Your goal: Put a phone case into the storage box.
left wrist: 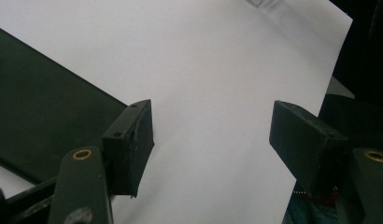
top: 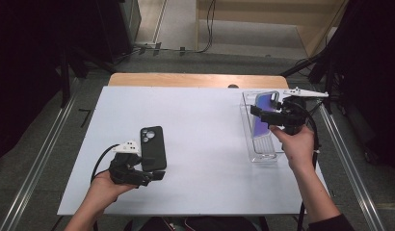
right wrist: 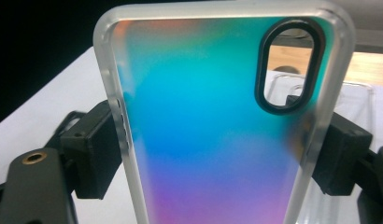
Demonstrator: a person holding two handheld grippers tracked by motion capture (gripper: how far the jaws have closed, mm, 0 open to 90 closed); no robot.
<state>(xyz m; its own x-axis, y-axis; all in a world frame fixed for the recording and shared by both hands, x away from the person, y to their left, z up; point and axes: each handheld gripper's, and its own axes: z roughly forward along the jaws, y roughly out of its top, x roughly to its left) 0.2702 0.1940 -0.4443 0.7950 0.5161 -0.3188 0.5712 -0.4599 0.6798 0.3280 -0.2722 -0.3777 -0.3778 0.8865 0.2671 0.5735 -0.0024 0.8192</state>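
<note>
on the white desk (top: 200, 125) your right gripper (top: 263, 114) is clamped across the iridescent phone case (right wrist: 217, 121), lifted over the clear bin (top: 258, 155) at the right edge. your left gripper (top: 154, 176) rests with jaws apart beside the black case (top: 152, 148) near the front edge. the thin side grip could let the case twist free.

Phone case (top: 153, 148) flat on table (top: 200, 144), front left, just beside left gripper (top: 158, 176); clear bin (top: 247, 126) at right edge, second phone case (top: 264, 126) clamped above it.
</note>
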